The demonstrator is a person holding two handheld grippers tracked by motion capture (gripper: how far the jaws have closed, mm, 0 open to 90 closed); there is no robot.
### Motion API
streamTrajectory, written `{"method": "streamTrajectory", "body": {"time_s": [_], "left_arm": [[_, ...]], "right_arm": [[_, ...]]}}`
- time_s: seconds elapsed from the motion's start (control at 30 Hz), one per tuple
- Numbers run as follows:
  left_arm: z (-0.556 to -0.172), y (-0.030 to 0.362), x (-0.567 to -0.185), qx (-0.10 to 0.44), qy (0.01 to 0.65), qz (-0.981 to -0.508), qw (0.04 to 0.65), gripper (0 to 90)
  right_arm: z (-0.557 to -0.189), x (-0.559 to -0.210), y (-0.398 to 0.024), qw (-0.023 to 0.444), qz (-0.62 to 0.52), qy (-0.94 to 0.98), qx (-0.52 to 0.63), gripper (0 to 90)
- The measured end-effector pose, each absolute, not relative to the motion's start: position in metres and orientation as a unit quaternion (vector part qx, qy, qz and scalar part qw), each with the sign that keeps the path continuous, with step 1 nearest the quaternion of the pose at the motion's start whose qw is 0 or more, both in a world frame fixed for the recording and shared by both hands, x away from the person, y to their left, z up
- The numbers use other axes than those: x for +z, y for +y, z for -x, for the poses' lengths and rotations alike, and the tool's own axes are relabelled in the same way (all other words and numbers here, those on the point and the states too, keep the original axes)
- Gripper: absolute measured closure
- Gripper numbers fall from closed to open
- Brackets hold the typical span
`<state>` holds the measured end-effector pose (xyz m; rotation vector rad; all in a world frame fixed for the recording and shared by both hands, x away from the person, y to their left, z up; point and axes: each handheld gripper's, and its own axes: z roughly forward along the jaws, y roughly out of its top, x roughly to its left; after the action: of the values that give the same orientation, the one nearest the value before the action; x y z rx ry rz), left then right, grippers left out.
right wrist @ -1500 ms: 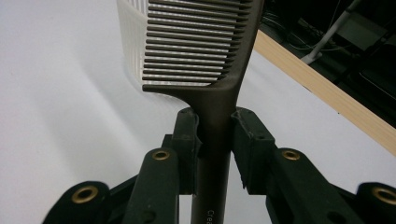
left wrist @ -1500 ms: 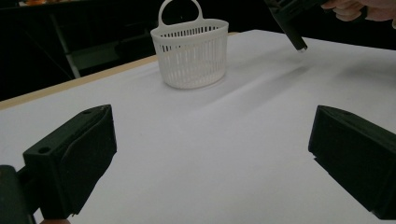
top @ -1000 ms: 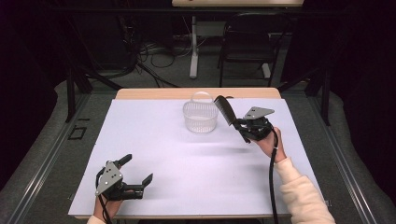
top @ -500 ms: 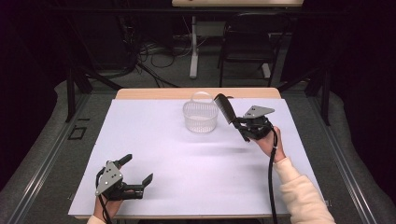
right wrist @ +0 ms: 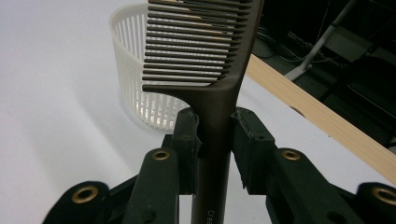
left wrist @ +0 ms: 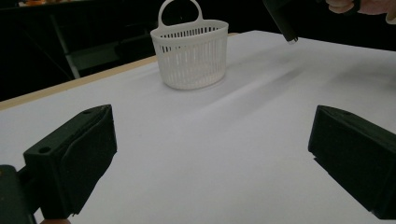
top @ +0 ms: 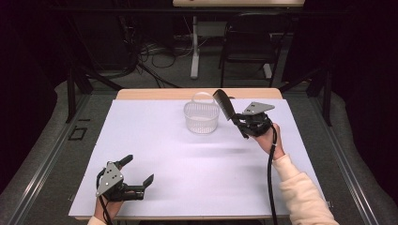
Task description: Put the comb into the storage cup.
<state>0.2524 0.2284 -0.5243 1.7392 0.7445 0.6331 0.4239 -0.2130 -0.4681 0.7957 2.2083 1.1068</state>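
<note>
My right gripper (top: 240, 123) is shut on the handle of a dark brown comb (top: 224, 105), which stands tilted above the table just right of a white slatted basket (top: 201, 117). In the right gripper view the pads (right wrist: 187, 135) pinch the comb (right wrist: 205, 56) at its neck, teeth to the left, with the basket (right wrist: 140, 79) behind it. My left gripper (top: 137, 172) rests open near the table's front left corner. Nothing lies between its jaws in the left gripper view, where the basket (left wrist: 191, 51) stands far ahead and the comb's tip (left wrist: 282, 21) hangs at the top right.
A white sheet (top: 164, 154) covers the table, with a wooden edge (top: 155, 93) at the back. A chair (top: 248, 42) and table legs stand on the floor beyond. A cable (top: 271, 178) trails from the right gripper along the person's sleeve.
</note>
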Motion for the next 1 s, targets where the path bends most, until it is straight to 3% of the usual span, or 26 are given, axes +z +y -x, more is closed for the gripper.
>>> {"method": "streamTrajectory", "body": {"time_s": [1.0], "left_arm": [[-0.252, 0.228, -0.524, 0.265, 0.313, -0.731, 0.546, 1.2]], "right_arm": [[-0.439, -0.447, -0.198, 0.276, -0.292, 0.819, 0.410, 72.1]]}}
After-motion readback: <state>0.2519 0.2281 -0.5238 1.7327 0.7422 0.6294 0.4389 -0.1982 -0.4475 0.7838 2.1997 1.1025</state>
